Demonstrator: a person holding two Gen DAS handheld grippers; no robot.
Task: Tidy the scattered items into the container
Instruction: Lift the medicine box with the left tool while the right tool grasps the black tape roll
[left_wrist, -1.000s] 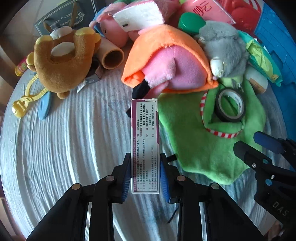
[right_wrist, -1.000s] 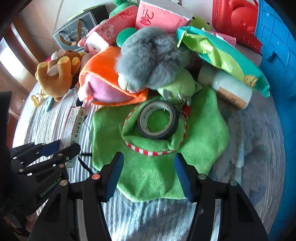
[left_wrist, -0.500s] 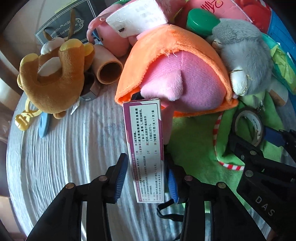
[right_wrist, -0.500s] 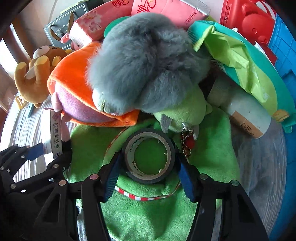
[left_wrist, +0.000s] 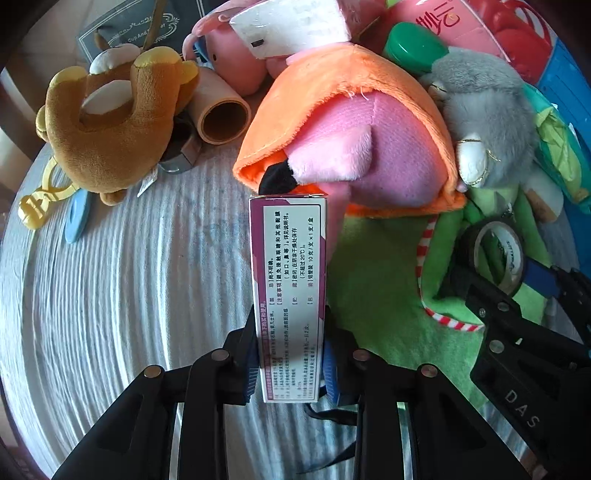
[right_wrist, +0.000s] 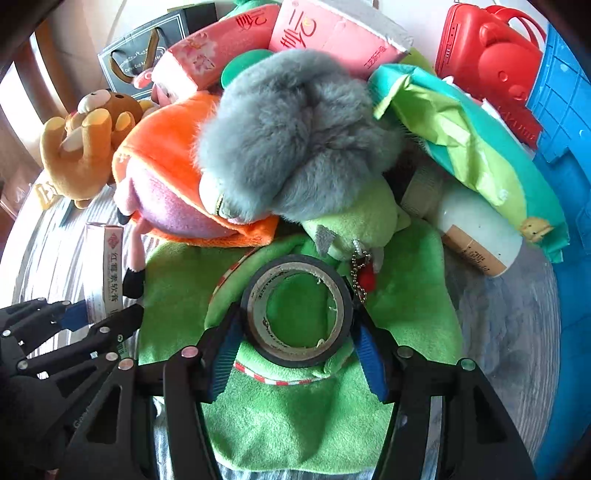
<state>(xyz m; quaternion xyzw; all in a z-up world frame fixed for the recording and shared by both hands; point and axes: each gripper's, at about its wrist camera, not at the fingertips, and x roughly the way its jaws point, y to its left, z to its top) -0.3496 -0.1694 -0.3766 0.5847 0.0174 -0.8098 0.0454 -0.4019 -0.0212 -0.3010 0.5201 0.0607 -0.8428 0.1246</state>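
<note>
Box (left_wrist: 288, 291) at frame centre, clamped upright in left gripper (left_wrist: 290, 363). Tape roll (right_wrist: 296, 311) lies on green plush (right_wrist: 295, 417), lower centre; right gripper (right_wrist: 295, 354) brackets it, blue pads at both sides, contact unclear. Surface: pale ribbed cloth (left_wrist: 122, 302). Blue container (right_wrist: 565, 118) at right edge. Brown bear (left_wrist: 107, 122) upper left.

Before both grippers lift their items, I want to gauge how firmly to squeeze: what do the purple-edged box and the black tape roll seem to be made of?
The purple-edged box looks like thin printed cardboard with a slight sheen: crisp folded edges, flat panels of small text. It would probably crush easily. The black tape roll appears to be smooth, slightly glossy plastic tape, wound on a pale printed core, likely cardboard; it seems stiffer.
</note>
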